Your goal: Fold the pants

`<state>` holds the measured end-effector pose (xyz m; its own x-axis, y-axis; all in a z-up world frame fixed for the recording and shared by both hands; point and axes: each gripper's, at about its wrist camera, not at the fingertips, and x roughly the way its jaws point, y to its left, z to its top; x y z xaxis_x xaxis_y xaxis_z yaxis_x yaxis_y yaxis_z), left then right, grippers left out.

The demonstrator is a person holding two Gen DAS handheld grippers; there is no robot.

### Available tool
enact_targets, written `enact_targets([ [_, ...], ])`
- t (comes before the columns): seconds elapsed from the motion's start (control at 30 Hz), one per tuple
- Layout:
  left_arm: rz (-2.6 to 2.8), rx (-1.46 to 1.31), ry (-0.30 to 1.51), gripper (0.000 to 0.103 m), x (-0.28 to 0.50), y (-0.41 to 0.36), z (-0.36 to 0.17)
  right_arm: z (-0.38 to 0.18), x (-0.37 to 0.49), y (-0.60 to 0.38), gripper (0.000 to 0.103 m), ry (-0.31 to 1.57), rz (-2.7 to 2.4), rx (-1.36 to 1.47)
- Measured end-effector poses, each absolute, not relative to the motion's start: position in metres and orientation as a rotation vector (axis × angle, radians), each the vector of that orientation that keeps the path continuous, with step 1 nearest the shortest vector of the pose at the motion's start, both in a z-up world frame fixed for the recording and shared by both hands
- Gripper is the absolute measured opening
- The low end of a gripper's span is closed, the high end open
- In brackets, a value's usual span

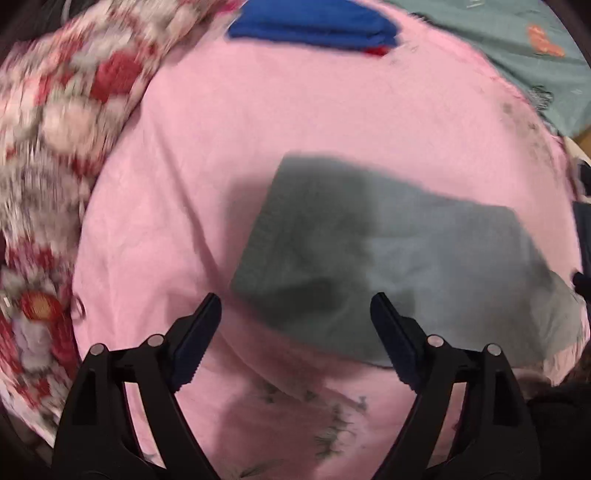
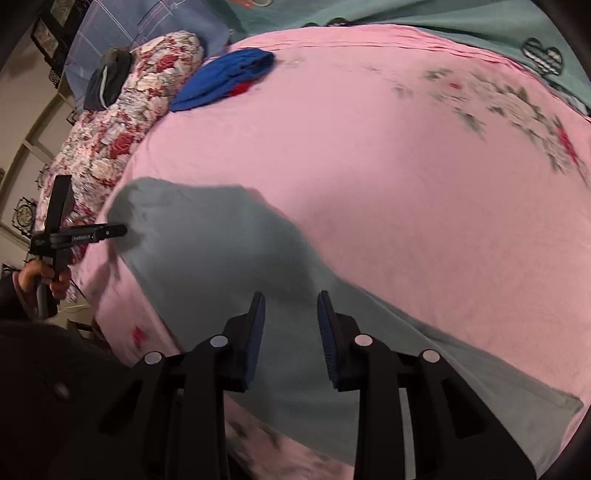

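Grey pants [image 1: 388, 258] lie flat on a pink bedsheet [image 1: 295, 110], folded lengthwise. In the left wrist view my left gripper [image 1: 295, 306] is wide open and empty, hovering over the near left edge of the pants. In the right wrist view the pants [image 2: 221, 266] stretch from the left bed edge to the lower right. My right gripper [image 2: 291, 306] is partly open and empty just above the middle of the pants. The left gripper also shows in the right wrist view [image 2: 110, 230] at the pants' far end.
A folded blue garment [image 1: 314, 18] with red under it lies at the far side of the sheet [image 2: 369, 147]; it also shows in the right wrist view [image 2: 225, 77]. A floral quilt [image 1: 55, 129] is bunched along the left. A teal blanket [image 1: 517, 48] lies beyond the sheet.
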<state>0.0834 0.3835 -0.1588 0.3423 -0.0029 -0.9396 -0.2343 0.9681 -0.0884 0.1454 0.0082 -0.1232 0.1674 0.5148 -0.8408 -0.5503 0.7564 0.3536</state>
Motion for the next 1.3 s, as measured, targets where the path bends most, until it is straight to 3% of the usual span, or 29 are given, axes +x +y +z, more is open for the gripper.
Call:
enact_targets([
  [0.17,0.005,-0.049,1.086,0.085,0.118,0.331,-0.129,-0.129,0.194,0.054,0.039,1.216,0.864,0.041],
  [0.43,-0.065,0.013,1.224,0.085,0.15,0.249,-0.185,-0.181,0.24,0.102,0.039,1.41,1.041,-0.068],
  [0.63,-0.036,0.003,1.28,0.087,0.152,0.248,-0.2,-0.174,0.219,0.112,0.041,1.52,1.375,-0.061],
  [0.87,-0.032,0.011,1.298,0.094,0.16,0.241,-0.203,-0.193,0.235,0.107,0.044,1.572,1.242,-0.042],
  [1.3,-0.034,0.018,1.298,0.096,0.169,0.237,-0.208,-0.171,0.217,0.114,0.046,1.531,1.438,-0.052],
])
